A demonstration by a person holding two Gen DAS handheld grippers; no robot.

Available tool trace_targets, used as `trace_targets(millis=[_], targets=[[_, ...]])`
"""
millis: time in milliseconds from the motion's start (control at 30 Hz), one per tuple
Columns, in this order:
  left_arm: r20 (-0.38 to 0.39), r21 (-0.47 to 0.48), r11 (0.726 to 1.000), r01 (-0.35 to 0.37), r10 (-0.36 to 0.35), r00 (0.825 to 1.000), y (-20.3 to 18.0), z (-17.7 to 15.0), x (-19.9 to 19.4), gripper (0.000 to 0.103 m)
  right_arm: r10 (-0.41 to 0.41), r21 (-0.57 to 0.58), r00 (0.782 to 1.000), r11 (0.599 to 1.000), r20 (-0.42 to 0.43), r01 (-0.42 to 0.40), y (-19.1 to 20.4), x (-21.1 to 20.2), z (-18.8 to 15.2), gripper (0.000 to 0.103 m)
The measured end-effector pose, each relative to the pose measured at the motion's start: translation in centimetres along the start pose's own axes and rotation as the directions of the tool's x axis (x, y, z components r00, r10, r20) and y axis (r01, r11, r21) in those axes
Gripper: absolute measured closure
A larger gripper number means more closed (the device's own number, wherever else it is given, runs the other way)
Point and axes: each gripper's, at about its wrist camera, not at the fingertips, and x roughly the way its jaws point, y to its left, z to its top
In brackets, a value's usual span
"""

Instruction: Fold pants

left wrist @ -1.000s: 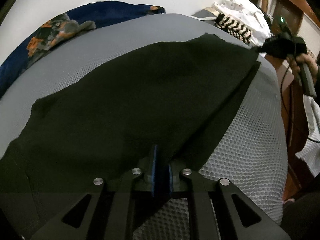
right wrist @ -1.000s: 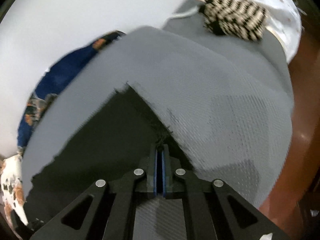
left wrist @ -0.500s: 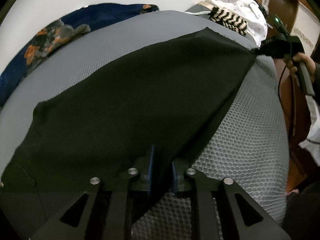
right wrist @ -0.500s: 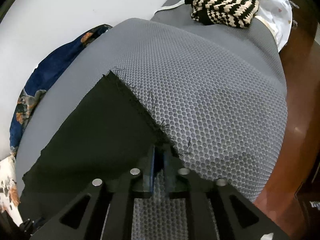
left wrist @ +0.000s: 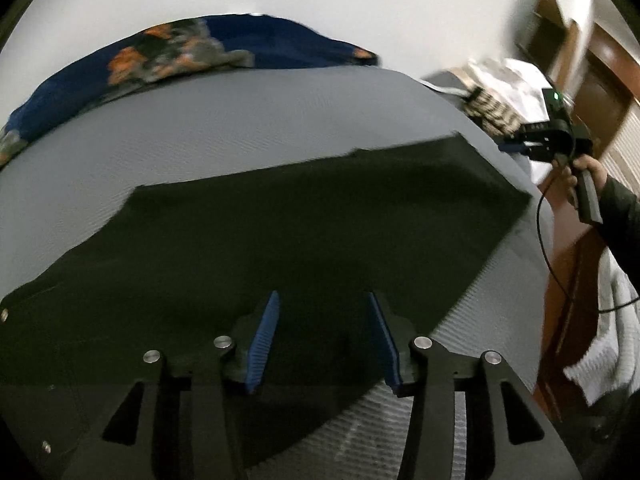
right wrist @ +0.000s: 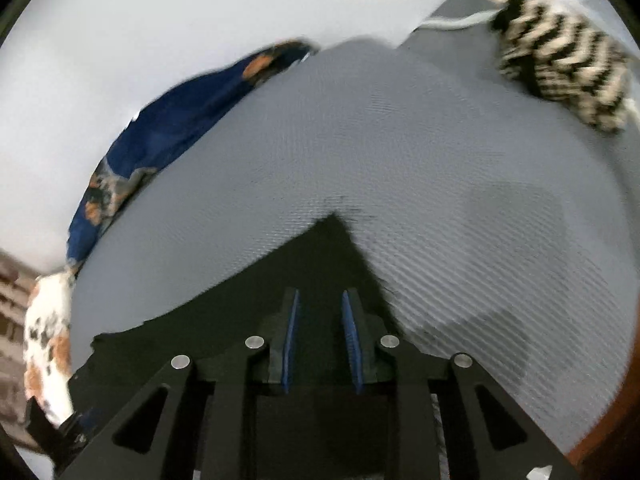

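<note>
Both released: left gripper (left wrist: pixel 323 300) wide open, right gripper (right wrist: pixel 319 298) narrower but open, each over one end of the black pants (left wrist: pixel 280 232) lying flat lengthwise on the grey mesh mattress (left wrist: pixel 240 120).

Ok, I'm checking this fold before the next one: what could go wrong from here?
Both claws, left and right, are open, so nothing pins the pants. Risks:
1. The frayed corner may catch a claw and drag the fold askew.
2. The pants end close to the mattress edge and may slide.
</note>
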Motion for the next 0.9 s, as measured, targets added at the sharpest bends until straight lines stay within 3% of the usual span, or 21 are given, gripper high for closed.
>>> trace_targets(millis=[367, 567, 733, 767, 800, 900], targets=[[-0.001, -0.258, 0.961, -0.099, 0.102, 0.995, 6.5, -0.1, -0.9, 0.055, -0.030, -0.056, 0.995, 0.998, -0.092, 0.025, 0.2, 5.9, 4.5, 0.081], [-0.016, -0.288, 0.949, -0.125, 0.126, 0.992, 7.3, 0.0, -0.6, 0.055, -0.039, -0.077, 0.995, 0.997, -0.089, 0.032, 0.5, 6.9, 5.1, 0.073], [-0.029, -0.292, 0.947, -0.135, 0.132, 0.991, 7.5, 0.0, -0.1, 0.055, -0.026, -0.148, 0.994, 0.989, -0.102, 0.011, 1.7, 7.2, 4.5, 0.073], [-0.032, -0.294, 0.946, -0.138, 0.134, 0.990, 7.5, -0.1, 0.0, 0.055, -0.038, -0.171, 0.994, 0.985, -0.098, 0.021, 2.1, 7.1, 4.2, 0.079], [-0.034, -0.296, 0.945, -0.141, 0.137, 0.990, 7.6, -0.1, 0.1, 0.055, -0.055, -0.193, 0.995, 0.980, -0.089, 0.037, 2.5, 6.9, 4.0, 0.093], [-0.032, -0.301, 0.942, -0.147, 0.144, 0.989, 7.8, 0.0, 0.2, 0.055, -0.070, -0.226, 0.997, 0.972, -0.022, 0.063, 3.2, 5.3, 3.5, 0.098]])
